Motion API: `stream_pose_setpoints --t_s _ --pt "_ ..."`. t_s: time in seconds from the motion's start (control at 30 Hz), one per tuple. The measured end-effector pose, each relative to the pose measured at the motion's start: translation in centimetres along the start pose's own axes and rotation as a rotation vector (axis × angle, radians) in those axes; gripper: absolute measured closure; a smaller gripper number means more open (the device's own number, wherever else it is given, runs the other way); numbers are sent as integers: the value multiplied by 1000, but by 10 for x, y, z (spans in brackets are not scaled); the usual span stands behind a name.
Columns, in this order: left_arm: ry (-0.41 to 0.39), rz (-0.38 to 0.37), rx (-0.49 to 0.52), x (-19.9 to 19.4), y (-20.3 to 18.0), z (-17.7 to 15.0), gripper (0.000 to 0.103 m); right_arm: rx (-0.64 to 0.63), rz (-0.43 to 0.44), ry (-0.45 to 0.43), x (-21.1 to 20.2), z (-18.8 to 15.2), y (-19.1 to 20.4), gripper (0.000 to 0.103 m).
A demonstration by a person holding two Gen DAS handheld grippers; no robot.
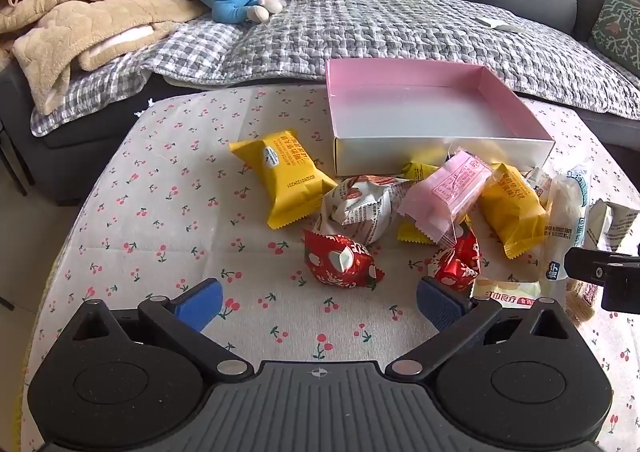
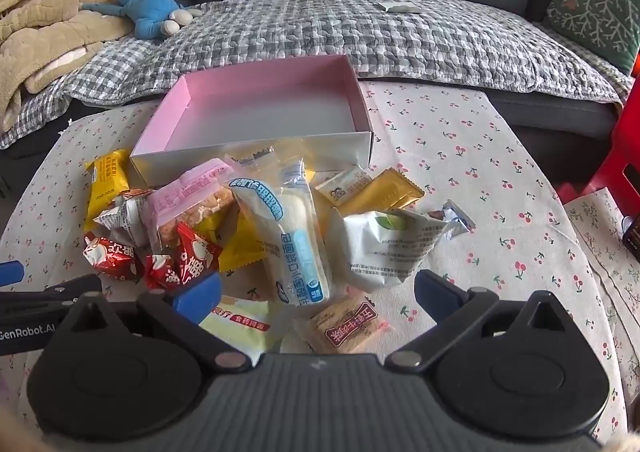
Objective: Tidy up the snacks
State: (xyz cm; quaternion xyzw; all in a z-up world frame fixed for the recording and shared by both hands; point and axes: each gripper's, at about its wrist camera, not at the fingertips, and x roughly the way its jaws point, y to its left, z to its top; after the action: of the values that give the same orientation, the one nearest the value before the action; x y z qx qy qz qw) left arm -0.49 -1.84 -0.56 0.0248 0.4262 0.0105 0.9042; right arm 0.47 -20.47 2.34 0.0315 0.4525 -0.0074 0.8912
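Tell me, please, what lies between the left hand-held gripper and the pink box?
In the left wrist view, snack packets: a red candy nearest the left hand-held gripper, then a white wrapper before the pink box.

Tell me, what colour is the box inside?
Pink walls on the box, pale grey floor; clearest in the left wrist view.
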Motion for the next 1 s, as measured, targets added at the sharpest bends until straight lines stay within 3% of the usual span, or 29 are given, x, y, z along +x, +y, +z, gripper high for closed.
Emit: stream_pose_setpoints --t_s 1.0 --pt "-3 1 0 -1 0 1 0 -12 -7 -11 2 -1 2 0"
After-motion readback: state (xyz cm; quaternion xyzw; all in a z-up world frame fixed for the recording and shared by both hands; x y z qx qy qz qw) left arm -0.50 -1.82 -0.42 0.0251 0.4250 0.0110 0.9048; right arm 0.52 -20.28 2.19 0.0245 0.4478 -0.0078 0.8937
